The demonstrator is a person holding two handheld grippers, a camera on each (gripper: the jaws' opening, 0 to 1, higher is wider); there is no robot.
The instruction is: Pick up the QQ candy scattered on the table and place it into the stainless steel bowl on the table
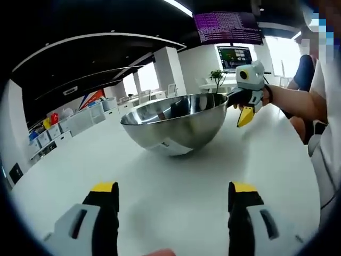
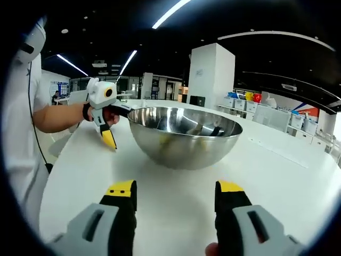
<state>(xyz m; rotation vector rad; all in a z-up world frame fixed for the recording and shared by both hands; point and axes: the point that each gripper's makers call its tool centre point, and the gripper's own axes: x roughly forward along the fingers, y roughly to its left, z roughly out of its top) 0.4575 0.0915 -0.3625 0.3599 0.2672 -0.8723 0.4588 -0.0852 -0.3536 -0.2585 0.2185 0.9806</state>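
On the white bench (image 1: pixel 176 197), the stainless steel bowl (image 1: pixel 176 121) sits between your two hands, each claw facing it from an opposite side, which keeps both within easy reach of the rim for dropping. Your left claw (image 1: pixel 173 205) shows its yellow-tipped jaws spread wide with nothing between them, and your right claw (image 2: pixel 174 205) stands just as wide and just as empty. Seen from across the bowl, each tool hangs beside the rim with its tip tilted down toward the bench. No QQ candy lies on the bare bench around the bowl; dim shapes inside it, seen from your right gripper view, may be candy already dropped, though I cannot tell. Judging from that, you are probably near the end, or must look elsewhere for stray pieces.
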